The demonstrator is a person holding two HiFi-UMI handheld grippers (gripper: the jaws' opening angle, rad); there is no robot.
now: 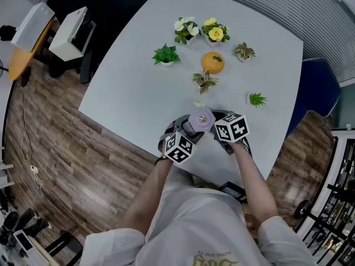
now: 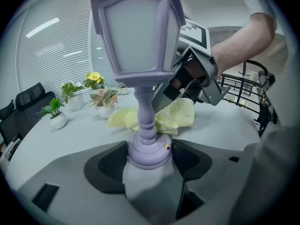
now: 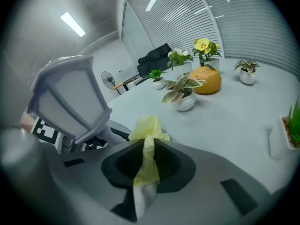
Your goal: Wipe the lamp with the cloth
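Head view places your left hand-held gripper [image 2: 149,159] at the left, clenched on the round base of the purple lantern lamp [image 1: 201,118]. The lamp is upright near the front edge of the grey surface [image 1: 138,87]. Right of it, your right hand-held gripper [image 3: 149,159] grasps the yellow cloth [image 3: 147,125] beside the lamp's post.

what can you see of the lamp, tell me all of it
The lamp is a pale lilac lantern, plastic-looking, with frosted white panels, a slim turned post and a round base bearing a small brass-coloured screw. It stands upright at the near edge of the table, its base clamped between the left gripper's jaws. The yellow cloth, held by the right gripper, is just behind the post; whether it touches cannot be told.
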